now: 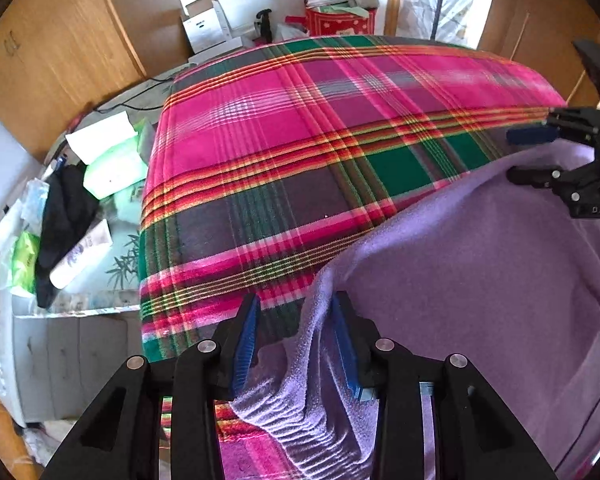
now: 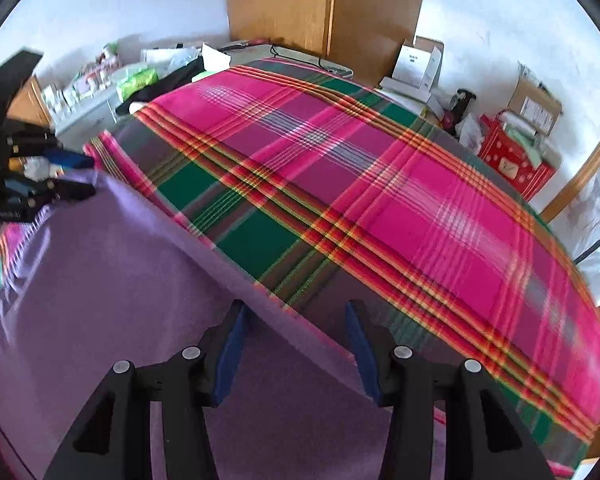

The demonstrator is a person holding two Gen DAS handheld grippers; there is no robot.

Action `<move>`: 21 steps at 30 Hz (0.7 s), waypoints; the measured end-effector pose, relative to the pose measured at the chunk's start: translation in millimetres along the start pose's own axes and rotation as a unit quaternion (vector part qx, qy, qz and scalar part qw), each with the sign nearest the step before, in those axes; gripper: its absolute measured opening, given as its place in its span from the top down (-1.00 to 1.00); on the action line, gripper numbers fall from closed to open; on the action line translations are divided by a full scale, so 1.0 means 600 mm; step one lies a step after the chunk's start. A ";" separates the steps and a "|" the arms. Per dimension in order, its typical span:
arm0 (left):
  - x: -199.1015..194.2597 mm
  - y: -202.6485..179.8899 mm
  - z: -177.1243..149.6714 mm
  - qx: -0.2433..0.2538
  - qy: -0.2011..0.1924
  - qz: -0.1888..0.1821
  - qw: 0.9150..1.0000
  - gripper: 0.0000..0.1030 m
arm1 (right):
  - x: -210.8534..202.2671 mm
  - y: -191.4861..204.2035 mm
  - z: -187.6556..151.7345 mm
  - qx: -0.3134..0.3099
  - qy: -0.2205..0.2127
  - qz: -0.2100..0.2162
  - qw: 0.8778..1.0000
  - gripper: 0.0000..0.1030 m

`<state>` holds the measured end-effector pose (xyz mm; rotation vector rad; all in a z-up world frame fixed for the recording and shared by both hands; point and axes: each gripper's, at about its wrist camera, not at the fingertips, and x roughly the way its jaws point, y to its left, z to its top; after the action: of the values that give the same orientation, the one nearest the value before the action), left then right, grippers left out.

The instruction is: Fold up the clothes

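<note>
We have the left tongs standing apart with a bunched corner of the lilac garment between the pads, not pinched, and the right tongs also gape, straddling its straight edge. The garment lies on the plaid blanket at the near side. Our worry: closing on too little fleece could let the edge slip and skew the fold.

Left gripper is spreading its jaws around a bunched purple towel edge. Right gripper is hovering open at the far right, over the plaid blanket.
</note>
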<state>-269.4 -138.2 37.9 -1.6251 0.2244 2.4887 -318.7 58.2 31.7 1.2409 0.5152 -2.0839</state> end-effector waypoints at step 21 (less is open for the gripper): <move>-0.007 -0.036 -0.016 0.051 -0.029 0.004 0.998 0.79 | -0.006 -0.002 -0.015 0.020 -0.017 0.008 1.000 0.14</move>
<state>-254.5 -119.2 37.0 -1.5144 0.3440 2.4823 -312.8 65.9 30.3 1.2265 0.4476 -2.1076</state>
